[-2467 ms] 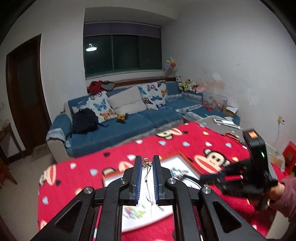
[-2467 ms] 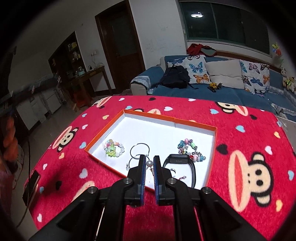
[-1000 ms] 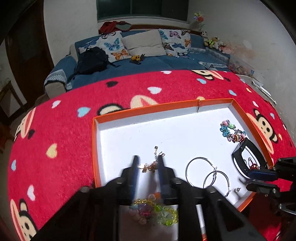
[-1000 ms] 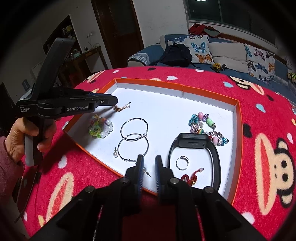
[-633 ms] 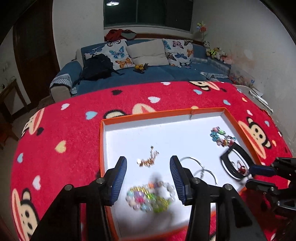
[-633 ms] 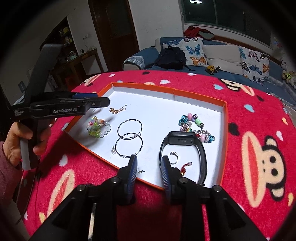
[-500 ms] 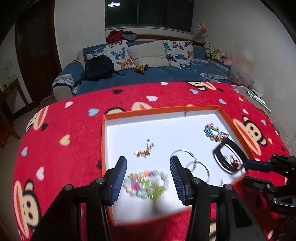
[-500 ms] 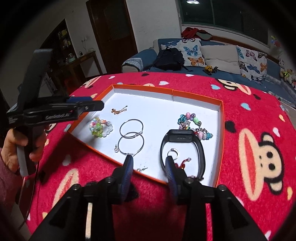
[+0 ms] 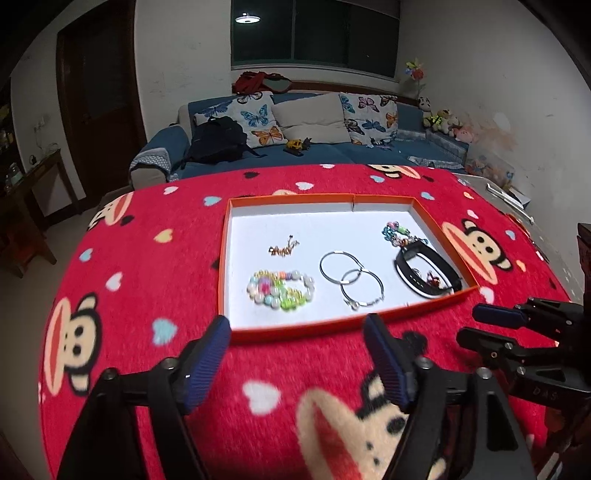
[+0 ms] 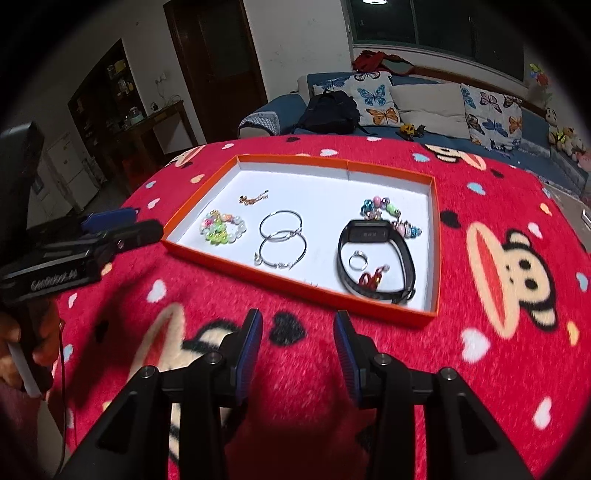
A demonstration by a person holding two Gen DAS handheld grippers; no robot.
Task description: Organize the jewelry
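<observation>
Left wrist cam: near the bench, angled down, sofa behind. Right wrist cam: same tilt, looking from further right. Both share the tray.

A ceiling lamp lit the room dimly — its glow mirrored in the dark window. Fisheye bending curved both views' edges, corners went black, and the near red cloth smeared — slightly blurred.

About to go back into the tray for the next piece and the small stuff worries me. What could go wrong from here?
The two hoop earrings overlap, so picking one may drag the other. The ring and red charm lie inside the black band, crowding wide fingers. A tiny stud beside the tray's near wall looks easy to miss.
</observation>
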